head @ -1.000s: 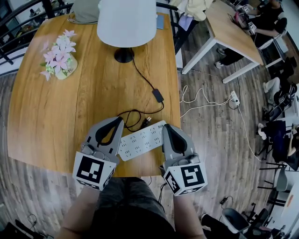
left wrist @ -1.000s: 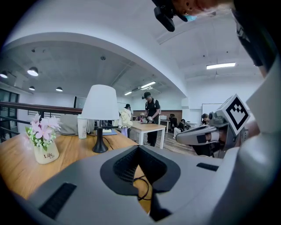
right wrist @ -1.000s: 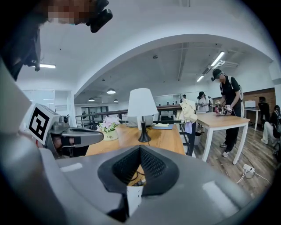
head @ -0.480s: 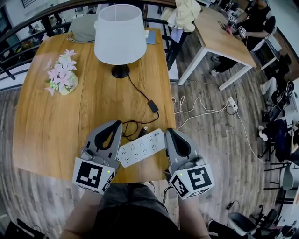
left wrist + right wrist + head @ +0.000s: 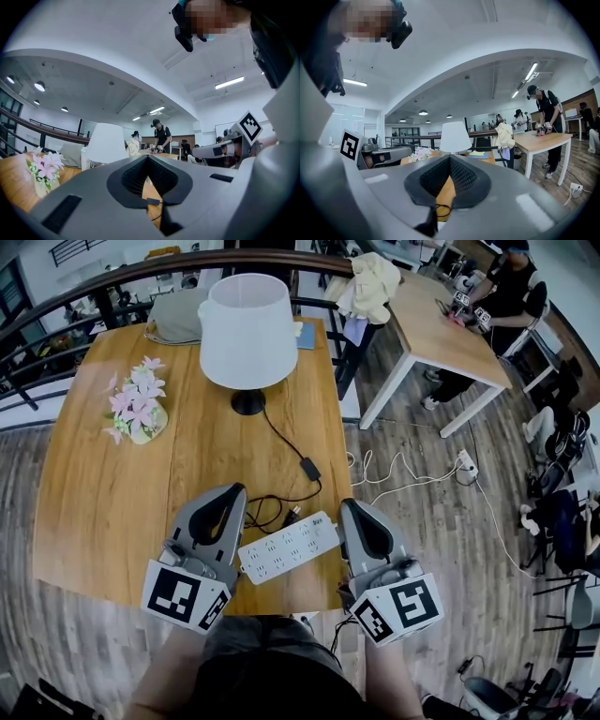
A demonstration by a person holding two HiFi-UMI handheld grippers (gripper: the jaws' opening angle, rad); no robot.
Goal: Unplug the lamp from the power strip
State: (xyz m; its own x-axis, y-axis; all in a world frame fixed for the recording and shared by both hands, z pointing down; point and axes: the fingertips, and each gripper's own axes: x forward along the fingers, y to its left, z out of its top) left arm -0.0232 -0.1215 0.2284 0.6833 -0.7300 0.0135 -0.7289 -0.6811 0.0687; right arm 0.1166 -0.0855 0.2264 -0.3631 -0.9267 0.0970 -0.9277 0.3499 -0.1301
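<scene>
The lamp (image 5: 248, 329) has a white shade and a black base and stands at the far side of the wooden table (image 5: 94, 512). Its black cord runs over an adapter block (image 5: 308, 468) and loops to the plug (image 5: 292, 516). The plug lies on the table just beyond the white power strip (image 5: 286, 547), out of its sockets. My left gripper (image 5: 230, 493) is shut and empty left of the strip. At the strip's right end is my right gripper (image 5: 354, 507), also shut and empty. Each gripper view looks over shut jaws at the lamp (image 5: 107, 143) (image 5: 455, 137).
A vase of pink flowers (image 5: 139, 409) stands at the table's left. A grey bag (image 5: 178, 315) and a blue book (image 5: 298, 331) lie at the far edge. The strip sits near the table's front edge. A second table (image 5: 441, 315) and another floor strip (image 5: 466, 463) are to the right.
The head view has tilted up a little, showing more of the room. Both grippers stay shut on either side of the strip, and the plug and cord have not moved.
</scene>
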